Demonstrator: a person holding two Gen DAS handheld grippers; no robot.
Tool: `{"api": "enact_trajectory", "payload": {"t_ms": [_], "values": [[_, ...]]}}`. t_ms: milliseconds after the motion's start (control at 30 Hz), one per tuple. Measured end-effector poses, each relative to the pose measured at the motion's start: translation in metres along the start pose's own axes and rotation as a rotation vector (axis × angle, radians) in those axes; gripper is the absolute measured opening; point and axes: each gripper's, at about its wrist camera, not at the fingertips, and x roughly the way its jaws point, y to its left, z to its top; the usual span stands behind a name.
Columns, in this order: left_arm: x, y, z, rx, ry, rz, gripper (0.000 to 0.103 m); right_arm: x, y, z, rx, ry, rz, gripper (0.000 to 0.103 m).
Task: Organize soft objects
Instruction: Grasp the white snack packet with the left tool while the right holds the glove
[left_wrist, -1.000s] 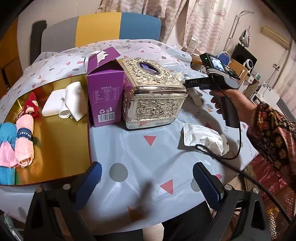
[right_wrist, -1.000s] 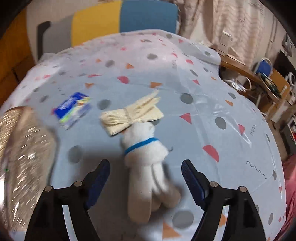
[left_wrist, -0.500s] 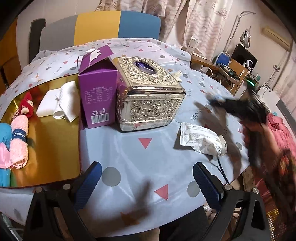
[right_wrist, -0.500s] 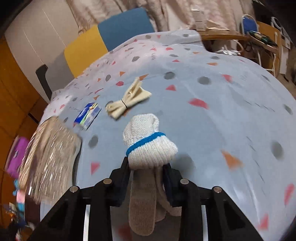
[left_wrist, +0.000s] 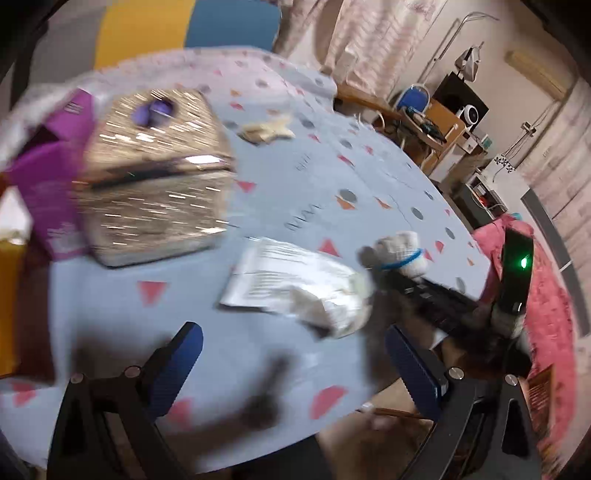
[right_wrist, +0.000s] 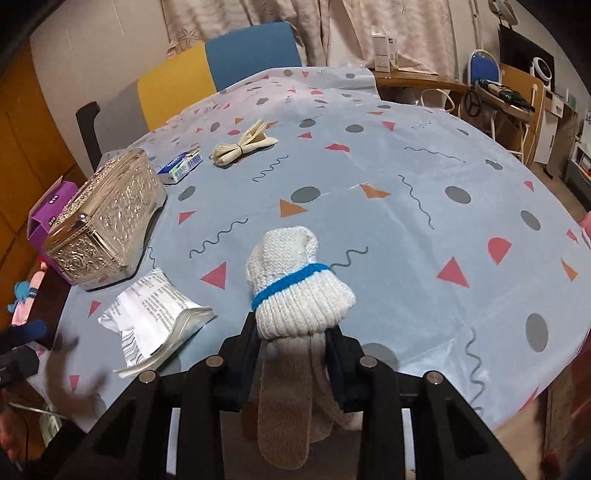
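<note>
Over the near edge of the table (right_wrist: 424, 206), the right gripper (right_wrist: 293, 354) is clamped on the knit glove (right_wrist: 295, 288) just below its blue-striped cuff, fingers dangling, and it looks light, squishy and floppy, so pinching that bunched cuff seems safest.

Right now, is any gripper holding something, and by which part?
The right gripper holds the knitted glove just below its blue-banded cuff; the left gripper holds nothing.

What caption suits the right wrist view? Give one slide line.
Right gripper clamps a knitted glove above the patterned tablecloth, silver box at left.
</note>
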Motion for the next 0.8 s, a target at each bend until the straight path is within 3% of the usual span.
{"api": "enact_trajectory", "payload": {"t_ms": [100,200,333,533,667,767,800], "values": [[0.020,-0.015,0.015,-0.031,0.047,-0.019,0.100,-0.001,-0.002,-0.006,0.034,-0.036,-0.020,0.033],[0.043,-0.019,0.030,-0.079,0.098,0.019,0.100,-0.006,-0.005,-0.009,0.060,-0.059,-0.047,0.033],[0.072,-0.014,0.049,-0.172,0.168,0.072,0.101,-0.009,-0.010,-0.016,0.100,-0.073,-0.010,0.033],[0.095,-0.035,0.070,-0.055,0.192,0.149,0.103,-0.007,-0.012,-0.022,0.162,-0.110,0.019,0.033],[0.112,-0.044,0.060,-0.001,0.241,0.166,0.103,-0.007,-0.017,-0.025,0.215,-0.131,0.048,0.033],[0.107,-0.047,0.046,0.058,0.187,0.181,0.100,-0.009,-0.019,-0.028,0.229,-0.139,0.062,0.034],[0.105,-0.048,0.042,0.086,0.174,0.190,0.092,-0.009,-0.020,-0.028,0.230,-0.140,0.065,0.034]]}}
